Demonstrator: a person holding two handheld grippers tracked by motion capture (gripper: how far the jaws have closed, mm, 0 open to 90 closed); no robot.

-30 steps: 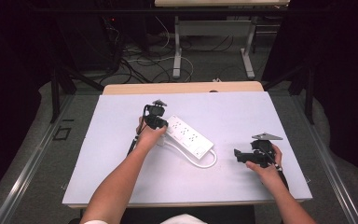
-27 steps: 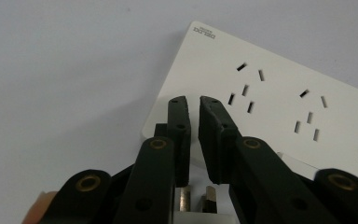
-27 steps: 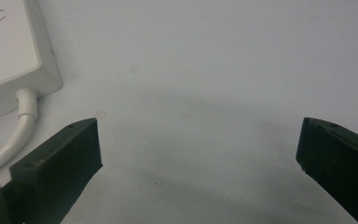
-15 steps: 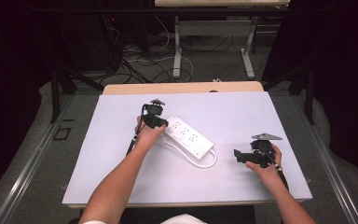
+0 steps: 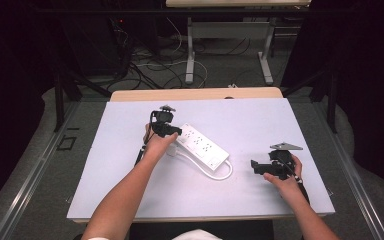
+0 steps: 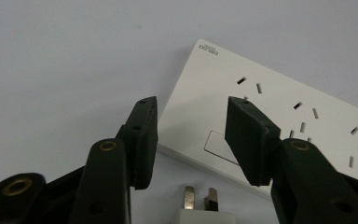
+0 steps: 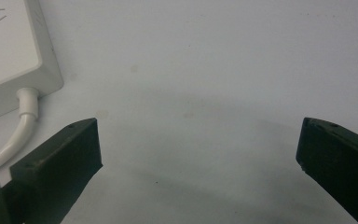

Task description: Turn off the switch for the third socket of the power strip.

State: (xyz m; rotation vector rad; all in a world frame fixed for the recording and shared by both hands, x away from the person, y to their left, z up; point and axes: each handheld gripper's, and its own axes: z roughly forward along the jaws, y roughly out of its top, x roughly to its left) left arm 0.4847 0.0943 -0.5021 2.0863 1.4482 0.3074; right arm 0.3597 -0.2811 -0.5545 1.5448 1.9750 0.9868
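Judging from the pictures, the left claw (image 6: 191, 135) has just been opening, empty, above the unplugged plug (image 6: 200, 205) beside the power strip (image 6: 279, 112), while the right claw (image 7: 198, 154) rests wide open.

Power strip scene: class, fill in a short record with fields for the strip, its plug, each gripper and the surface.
Power strip: white, lying flat and slanted on the table, sockets facing up.
Plug: white, prongs pointing toward the strip, lying beside its end, not inserted.
Cable: white, loops from the strip's near end.
Left gripper: jaws have just been opening; nothing between the pads, plug just below them.
Right gripper: jaws wide open, empty, away from the strip.
Table: pale sheet.
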